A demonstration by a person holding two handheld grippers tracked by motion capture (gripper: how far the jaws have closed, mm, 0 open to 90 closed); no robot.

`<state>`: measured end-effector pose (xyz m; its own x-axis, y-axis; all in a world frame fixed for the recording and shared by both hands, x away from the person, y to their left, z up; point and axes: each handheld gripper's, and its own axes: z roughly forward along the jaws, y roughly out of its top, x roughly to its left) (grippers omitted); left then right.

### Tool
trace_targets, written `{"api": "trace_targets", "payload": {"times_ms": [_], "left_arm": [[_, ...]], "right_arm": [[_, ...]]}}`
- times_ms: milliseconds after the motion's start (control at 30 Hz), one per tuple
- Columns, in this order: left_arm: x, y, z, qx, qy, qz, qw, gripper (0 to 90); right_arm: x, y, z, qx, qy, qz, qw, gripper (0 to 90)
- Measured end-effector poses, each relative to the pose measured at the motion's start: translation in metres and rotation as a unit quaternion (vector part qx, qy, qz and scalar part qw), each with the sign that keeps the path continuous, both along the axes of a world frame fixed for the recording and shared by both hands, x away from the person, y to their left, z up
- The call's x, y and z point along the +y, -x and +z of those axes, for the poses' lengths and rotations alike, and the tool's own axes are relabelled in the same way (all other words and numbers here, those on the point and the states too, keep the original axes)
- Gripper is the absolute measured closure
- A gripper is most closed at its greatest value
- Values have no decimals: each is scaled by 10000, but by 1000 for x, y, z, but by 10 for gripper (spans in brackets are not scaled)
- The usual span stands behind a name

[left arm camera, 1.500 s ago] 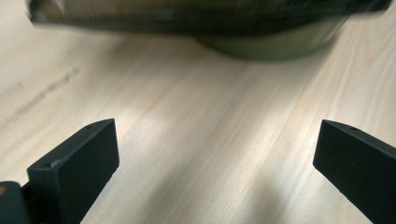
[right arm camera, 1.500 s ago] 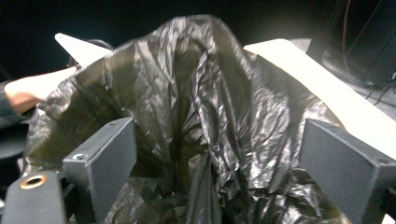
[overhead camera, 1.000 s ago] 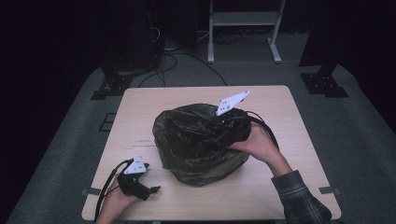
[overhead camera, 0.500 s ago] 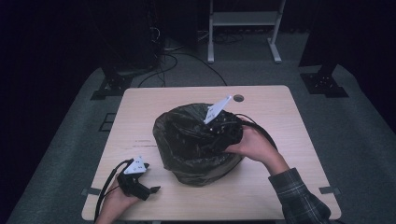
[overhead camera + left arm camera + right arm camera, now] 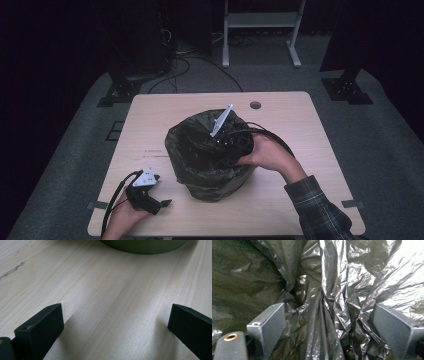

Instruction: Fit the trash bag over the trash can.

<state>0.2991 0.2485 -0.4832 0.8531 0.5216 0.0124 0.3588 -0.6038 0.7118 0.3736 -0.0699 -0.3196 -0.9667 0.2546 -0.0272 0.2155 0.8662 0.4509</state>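
Pale wood runs under your left gripper (image 5: 162, 203), which lies low at the near left corner of the table (image 5: 300, 115), held in your left hand (image 5: 125, 220). In the left gripper view its two black jaws stand wide apart with nothing but bare table grain between them, and the green base of the bin (image 5: 142, 246) shows just beyond, not touching them.

Farther in, at the middle of the table, stands the round bin (image 5: 215, 187), lined with a black plastic bag (image 5: 192, 145) whose crumpled film drapes over the rim and down the outside. Your right hand (image 5: 267, 155) reaches over the bin's right edge, and your right gripper (image 5: 220, 145) points down into the opening, its grey plate tilted up above the rim. In the right gripper view the jaws are spread wide, and a gathered pleat of the black bag (image 5: 324, 315) hangs in the gap between them; neither jaw presses on it as far as you can see.

Beyond the bin, a small round hole (image 5: 255, 105) sits near the table's far edge.
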Motion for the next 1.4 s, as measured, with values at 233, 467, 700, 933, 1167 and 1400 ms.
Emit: {"api": "trace_targets", "payload": {"times_ms": [233, 467, 700, 933, 1167, 1400], "left_arm": [[0, 0, 0, 1, 0, -1, 10000, 0], [0, 0, 0, 0, 0, -1, 10000, 0], [0, 0, 0, 2, 0, -6, 10000, 0], [0, 0, 0, 0, 1, -14, 10000, 0], [0, 0, 0, 7, 3, -23, 10000, 0], [0, 0, 0, 5, 9, -23, 10000, 0]], "right_arm": [[-7, 1, 16, -197, -434, -37, 9989, 102], [2, -2, 38, -290, -816, 22, 9962, 101], [31, -9, 35, -244, -802, 130, 9964, 101], [63, -16, 22, -85, -615, 178, 9979, 101], [83, -25, 3, -24, -226, 139, 9996, 100], [96, -28, -8, 75, -20, 116, 9999, 97]]}}
